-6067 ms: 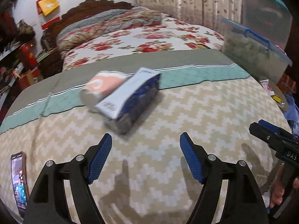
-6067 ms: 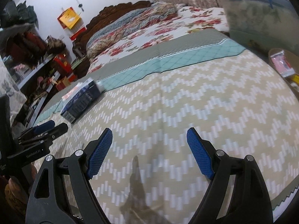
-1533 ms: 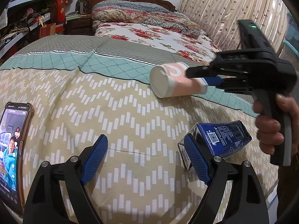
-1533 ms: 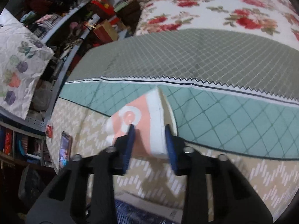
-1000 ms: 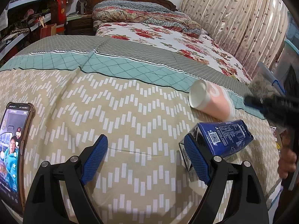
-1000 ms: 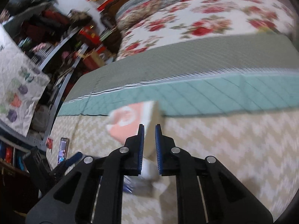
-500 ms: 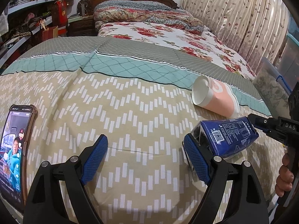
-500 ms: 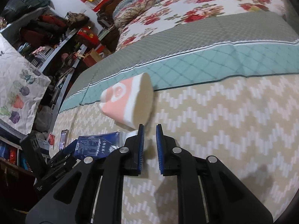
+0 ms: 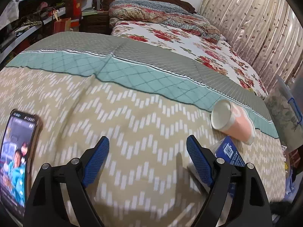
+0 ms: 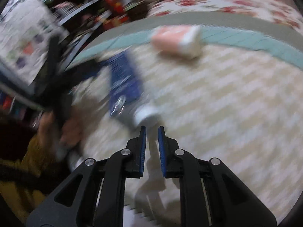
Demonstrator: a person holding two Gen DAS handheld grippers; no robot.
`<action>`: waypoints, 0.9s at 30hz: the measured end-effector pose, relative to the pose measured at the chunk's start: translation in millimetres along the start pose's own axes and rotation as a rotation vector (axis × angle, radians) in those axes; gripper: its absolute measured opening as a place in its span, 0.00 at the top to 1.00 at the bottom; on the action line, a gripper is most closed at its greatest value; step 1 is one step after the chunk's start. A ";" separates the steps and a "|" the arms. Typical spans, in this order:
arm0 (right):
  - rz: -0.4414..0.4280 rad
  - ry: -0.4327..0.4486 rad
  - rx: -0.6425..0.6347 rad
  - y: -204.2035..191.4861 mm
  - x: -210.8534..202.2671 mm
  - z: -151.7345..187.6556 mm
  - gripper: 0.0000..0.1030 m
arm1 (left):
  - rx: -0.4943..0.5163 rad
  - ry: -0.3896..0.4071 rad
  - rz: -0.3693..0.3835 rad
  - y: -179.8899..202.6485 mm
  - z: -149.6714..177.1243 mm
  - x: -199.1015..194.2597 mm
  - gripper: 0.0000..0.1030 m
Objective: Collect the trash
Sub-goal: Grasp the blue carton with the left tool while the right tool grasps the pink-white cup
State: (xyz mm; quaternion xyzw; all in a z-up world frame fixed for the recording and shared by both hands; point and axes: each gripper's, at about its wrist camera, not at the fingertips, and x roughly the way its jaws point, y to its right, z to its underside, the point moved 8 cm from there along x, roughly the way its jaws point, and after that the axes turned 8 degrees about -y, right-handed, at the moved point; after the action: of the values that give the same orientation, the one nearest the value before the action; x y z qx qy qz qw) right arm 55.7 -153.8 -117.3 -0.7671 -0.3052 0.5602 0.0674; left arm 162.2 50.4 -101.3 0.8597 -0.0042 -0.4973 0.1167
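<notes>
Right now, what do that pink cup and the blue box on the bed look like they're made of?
The pink cup looks like paper: matte printed wall, thin white rim, plain white inside. The blue box seems to be thin printed cardboard or carton, slightly glossy, with a code square and folded edges. Blur leaves both uncertain.

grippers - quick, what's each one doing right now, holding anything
Left gripper: open, holding nothing, above the bedspread.
Right gripper: nearly shut, a narrow gap between the pads, nothing held.
</notes>
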 end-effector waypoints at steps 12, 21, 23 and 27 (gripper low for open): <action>-0.045 0.091 0.048 18.9 -34.2 -5.0 0.84 | 0.101 0.039 0.045 36.7 19.9 -42.2 0.09; -0.009 0.250 0.217 63.6 -60.7 -17.1 0.10 | 0.200 -0.047 0.034 100.9 31.7 -12.4 0.09; -0.016 0.270 0.214 66.2 -60.0 -23.0 0.10 | 0.204 -0.067 0.023 106.6 34.5 -3.5 0.09; -0.018 0.278 0.206 70.9 -56.8 -52.0 0.13 | 0.187 -0.104 0.058 103.0 43.1 10.7 0.15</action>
State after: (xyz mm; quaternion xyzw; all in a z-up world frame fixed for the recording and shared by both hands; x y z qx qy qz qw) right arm 119.8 -229.4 -83.5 -0.8236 -0.2405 0.4762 0.1923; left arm 141.9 -59.5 -110.0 0.8394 -0.0814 -0.5350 0.0498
